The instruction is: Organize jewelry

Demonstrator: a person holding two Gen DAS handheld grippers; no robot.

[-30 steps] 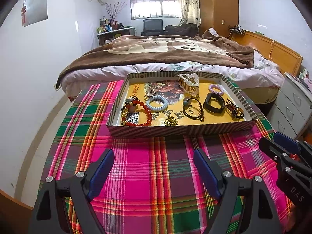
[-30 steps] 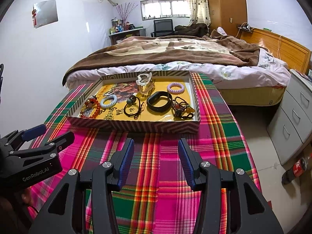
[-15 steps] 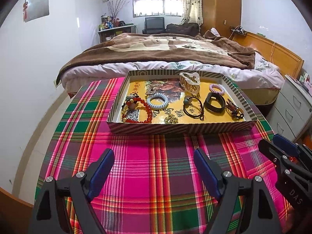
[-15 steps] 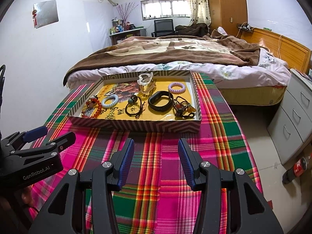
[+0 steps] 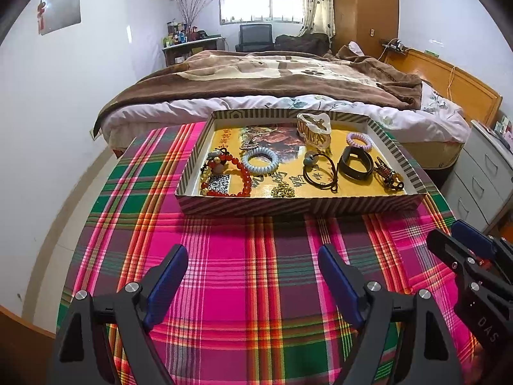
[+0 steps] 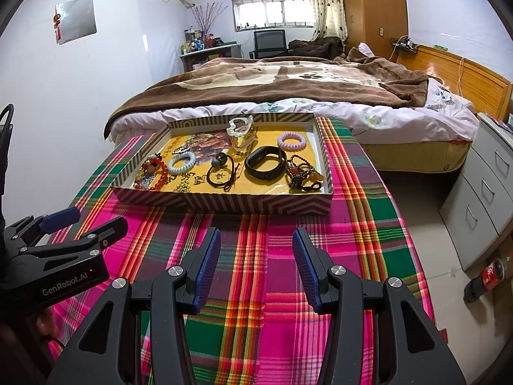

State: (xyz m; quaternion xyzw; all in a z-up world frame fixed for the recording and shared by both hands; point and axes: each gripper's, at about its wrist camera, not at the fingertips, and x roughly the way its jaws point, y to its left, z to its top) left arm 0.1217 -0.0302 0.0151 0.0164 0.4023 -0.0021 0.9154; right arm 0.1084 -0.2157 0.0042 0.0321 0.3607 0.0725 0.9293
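Observation:
A shallow striped box (image 5: 301, 205) (image 6: 224, 204) with a yellow floor sits on the plaid tablecloth. It holds a red bead bracelet (image 5: 245, 178), a blue coil hair tie (image 5: 259, 160) (image 6: 181, 162), a purple coil tie (image 5: 359, 140) (image 6: 291, 141), a black wristband (image 5: 354, 165) (image 6: 265, 163), a black cord hair tie (image 5: 320, 173), a pale claw clip (image 5: 314, 128) and a dark beaded clip (image 5: 389, 176). My left gripper (image 5: 253, 272) is open and empty, short of the box. My right gripper (image 6: 256, 256) is open and empty, also short of the box.
The plaid cloth (image 5: 250, 288) covers the table in front of the box. A bed with a brown blanket (image 5: 272, 77) stands behind the table. White drawers (image 6: 481, 199) stand at the right, with a cola bottle (image 6: 487, 277) on the floor.
Both grippers have edged slightly closer to the box. Nothing was grasped or moved.

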